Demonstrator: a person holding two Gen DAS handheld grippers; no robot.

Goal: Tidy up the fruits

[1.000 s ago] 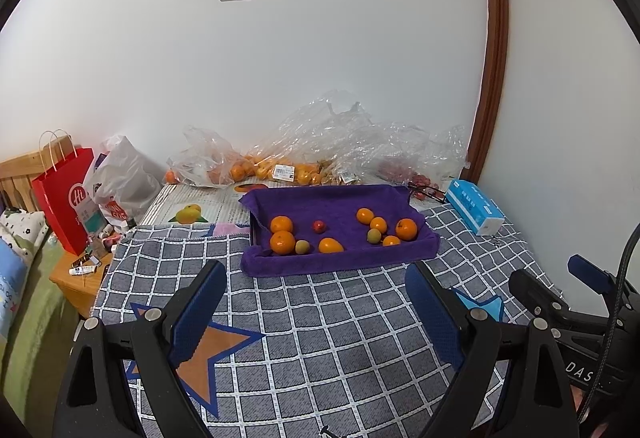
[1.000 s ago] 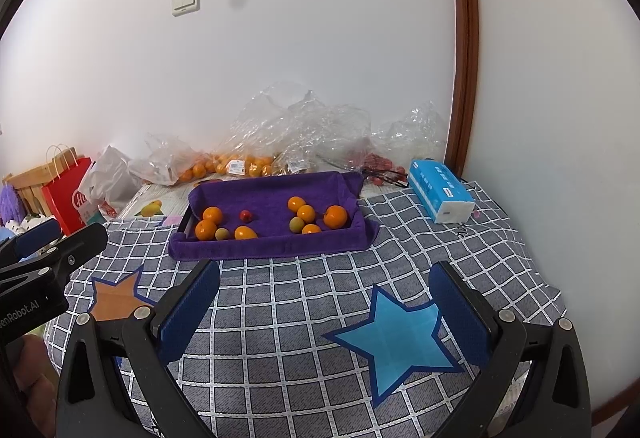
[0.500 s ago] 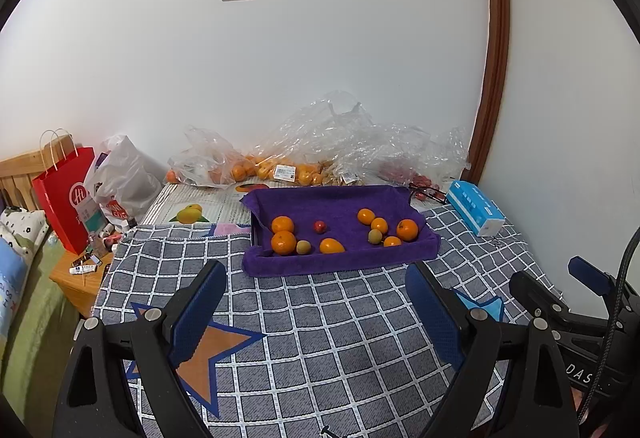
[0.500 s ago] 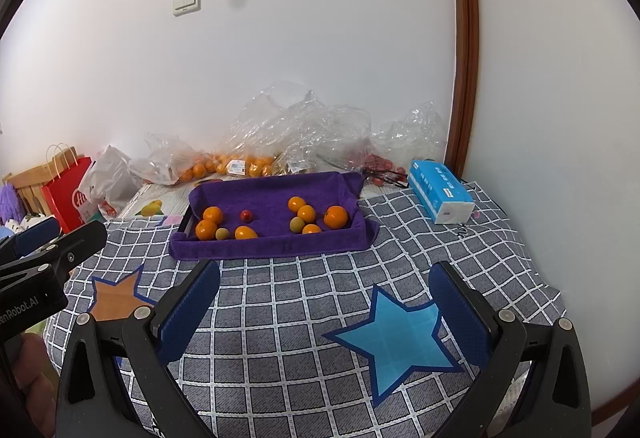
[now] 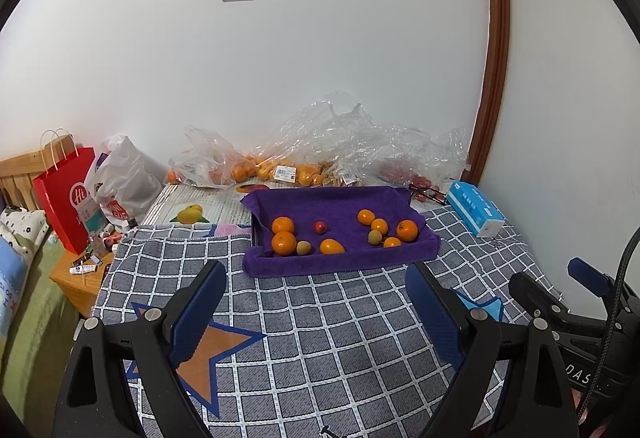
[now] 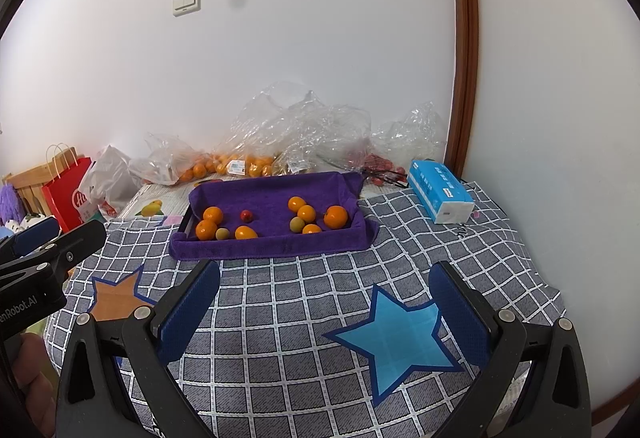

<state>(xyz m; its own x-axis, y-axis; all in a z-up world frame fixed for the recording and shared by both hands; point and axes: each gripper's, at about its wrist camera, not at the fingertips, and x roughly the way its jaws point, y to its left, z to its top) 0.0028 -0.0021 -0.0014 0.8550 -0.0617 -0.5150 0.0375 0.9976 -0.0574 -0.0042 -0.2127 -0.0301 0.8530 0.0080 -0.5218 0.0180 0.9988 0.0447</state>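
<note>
Both my claws, left gripper (image 5: pixel 316 304) and right gripper (image 6: pixel 326 296), gape empty above the checked cloth (image 6: pixel 280 318). The fruits lie straight ahead in the purple towel-lined tray (image 6: pixel 272 242), neither claw clearly nearer.

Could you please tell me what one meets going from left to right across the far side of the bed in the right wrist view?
Red paper bag → white plastic bag → purple-lined tray of fruit → blue tissue pack → brown door frame.
</note>
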